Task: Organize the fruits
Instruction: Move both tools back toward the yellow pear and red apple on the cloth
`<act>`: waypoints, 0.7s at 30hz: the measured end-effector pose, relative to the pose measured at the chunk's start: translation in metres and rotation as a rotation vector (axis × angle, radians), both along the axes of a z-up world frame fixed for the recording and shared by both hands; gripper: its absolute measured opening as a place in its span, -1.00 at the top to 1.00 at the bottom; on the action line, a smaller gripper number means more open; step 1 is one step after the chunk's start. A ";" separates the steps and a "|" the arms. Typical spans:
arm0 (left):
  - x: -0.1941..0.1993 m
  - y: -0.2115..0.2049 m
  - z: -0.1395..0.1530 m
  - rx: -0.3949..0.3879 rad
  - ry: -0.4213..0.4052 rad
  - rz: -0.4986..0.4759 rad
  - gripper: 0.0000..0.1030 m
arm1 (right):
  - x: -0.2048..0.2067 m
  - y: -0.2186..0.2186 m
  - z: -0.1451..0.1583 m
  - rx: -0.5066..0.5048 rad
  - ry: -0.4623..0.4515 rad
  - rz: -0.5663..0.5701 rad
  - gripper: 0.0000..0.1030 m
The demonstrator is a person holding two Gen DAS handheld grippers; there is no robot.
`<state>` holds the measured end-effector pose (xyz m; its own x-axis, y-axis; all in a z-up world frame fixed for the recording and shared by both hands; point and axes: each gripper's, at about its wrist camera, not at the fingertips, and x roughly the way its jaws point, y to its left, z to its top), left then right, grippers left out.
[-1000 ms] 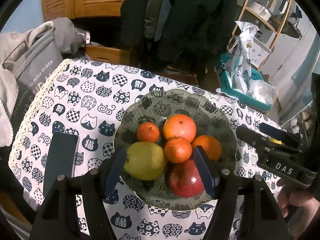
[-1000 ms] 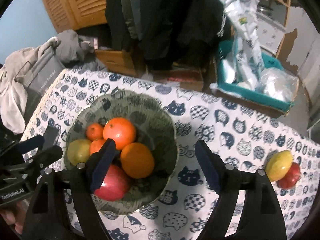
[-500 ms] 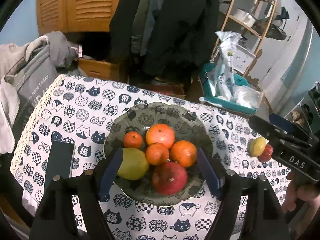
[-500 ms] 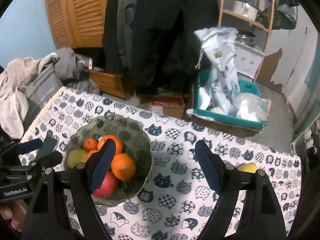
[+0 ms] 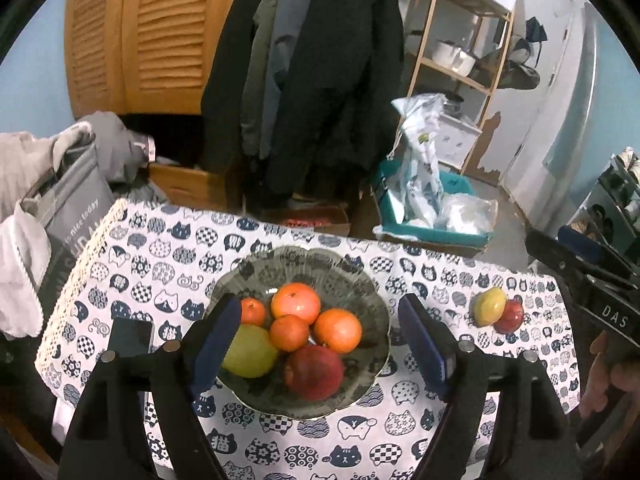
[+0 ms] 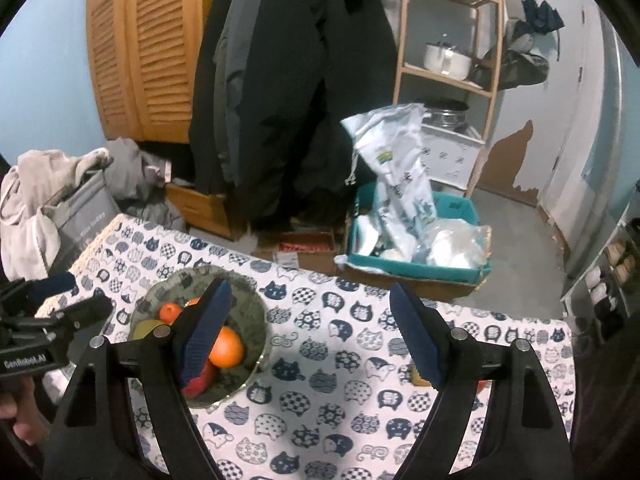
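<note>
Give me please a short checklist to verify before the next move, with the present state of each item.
1. Left gripper carries nothing: ok, jaws opening, above the fruit.
2. Right gripper carries nothing: ok, open.
3. Grey scalloped glass bowl upright on the cat-print tablecloth: ok.
4. All fruit in the bowl: not ok; a yellow-green apple and a small red apple lie together outside it.
5. Room in the bowl for both: cannot tell.

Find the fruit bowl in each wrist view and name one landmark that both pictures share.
Left wrist view: the fruit bowl sits lower centre, framed by the left gripper, whose jaws are opening.
Right wrist view: the bowl lies lower left, partly behind a finger.
Shared landmark: the teal box on the floor beyond the table.
</note>
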<state>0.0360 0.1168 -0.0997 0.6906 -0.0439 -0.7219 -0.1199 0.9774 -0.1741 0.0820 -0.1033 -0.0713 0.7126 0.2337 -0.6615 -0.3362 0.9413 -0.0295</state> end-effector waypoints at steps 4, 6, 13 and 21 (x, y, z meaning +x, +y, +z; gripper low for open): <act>-0.003 -0.006 0.010 -0.002 -0.033 0.003 -0.66 | -0.007 -0.015 0.007 0.004 -0.016 -0.022 -0.59; -0.003 -0.008 0.013 -0.008 -0.040 -0.002 -0.66 | -0.010 -0.023 0.009 0.007 -0.023 -0.033 -0.59; -0.006 -0.022 0.024 -0.010 -0.066 -0.024 -0.67 | -0.020 -0.052 0.016 0.014 -0.041 -0.076 -0.59; -0.008 -0.039 0.037 -0.008 -0.097 -0.049 -0.73 | -0.031 -0.081 0.020 0.016 -0.055 -0.116 -0.59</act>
<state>0.0276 0.0777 -0.0631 0.7540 -0.0853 -0.6513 -0.0538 0.9802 -0.1906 0.0509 -0.1846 -0.0518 0.7704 0.1578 -0.6177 -0.2231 0.9743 -0.0293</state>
